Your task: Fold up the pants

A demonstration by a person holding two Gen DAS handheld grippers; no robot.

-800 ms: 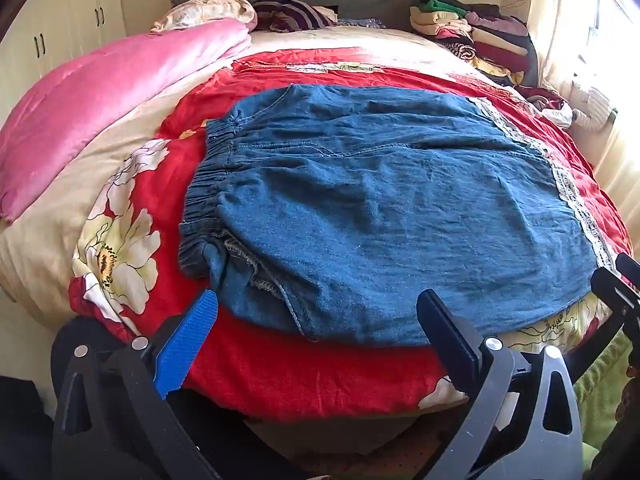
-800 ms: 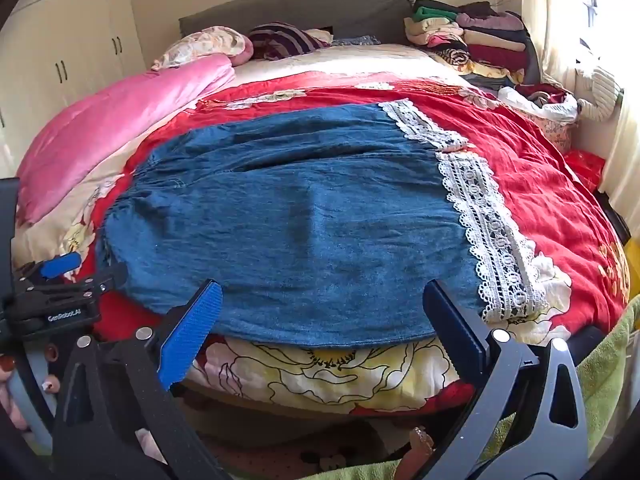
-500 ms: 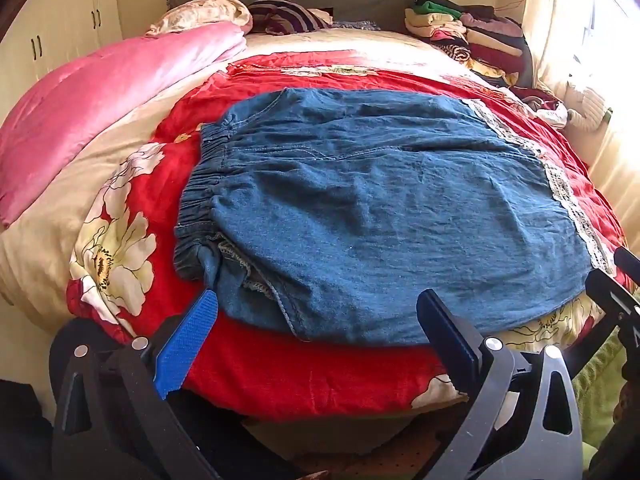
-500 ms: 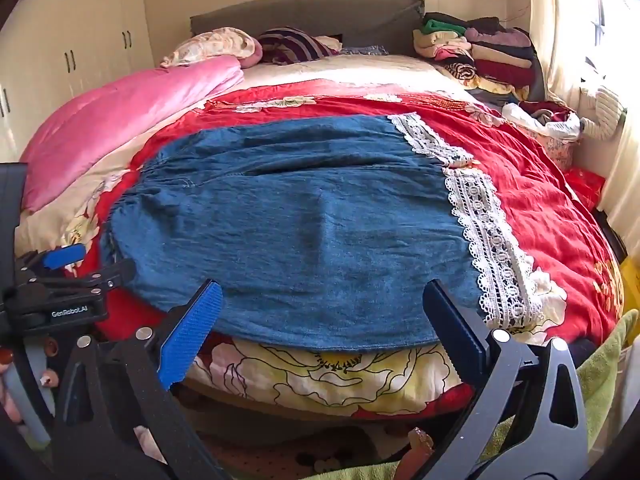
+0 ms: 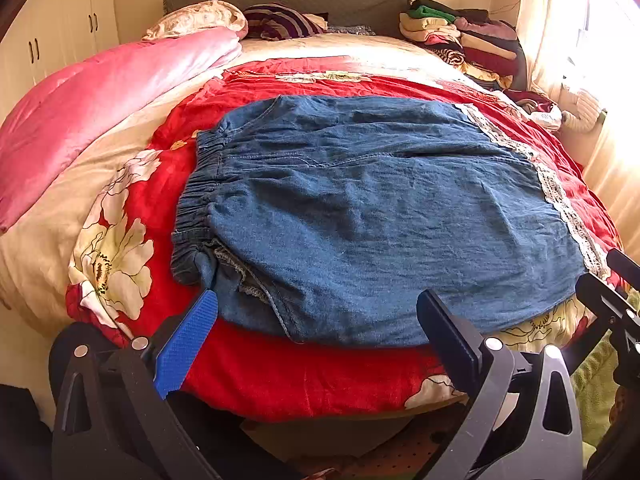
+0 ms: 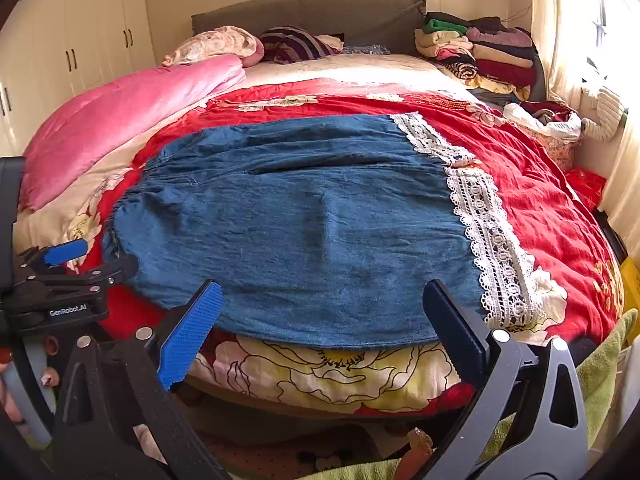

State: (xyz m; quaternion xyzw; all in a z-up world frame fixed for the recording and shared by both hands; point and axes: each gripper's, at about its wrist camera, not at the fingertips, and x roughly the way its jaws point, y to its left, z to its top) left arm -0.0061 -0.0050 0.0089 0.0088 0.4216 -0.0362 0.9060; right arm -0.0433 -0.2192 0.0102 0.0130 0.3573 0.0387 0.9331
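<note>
Denim pants [image 5: 372,216] lie flat across the red floral bedspread [image 5: 288,376], waistband to the left, lace hems to the right. Left gripper [image 5: 316,332] and right gripper [image 6: 320,320]: fingers spread wide, holding nothing, near the pants' front edge.

Both wrist cameras look down from the bed's [image 5: 304,376] foot, sharing the pants [image 6: 312,232].

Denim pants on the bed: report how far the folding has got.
Done: the denim pants lie spread flat on the red floral quilt, lace hem to the right. In hand: nothing; left gripper and right gripper hover open at the near edge. Left: every fold.
</note>
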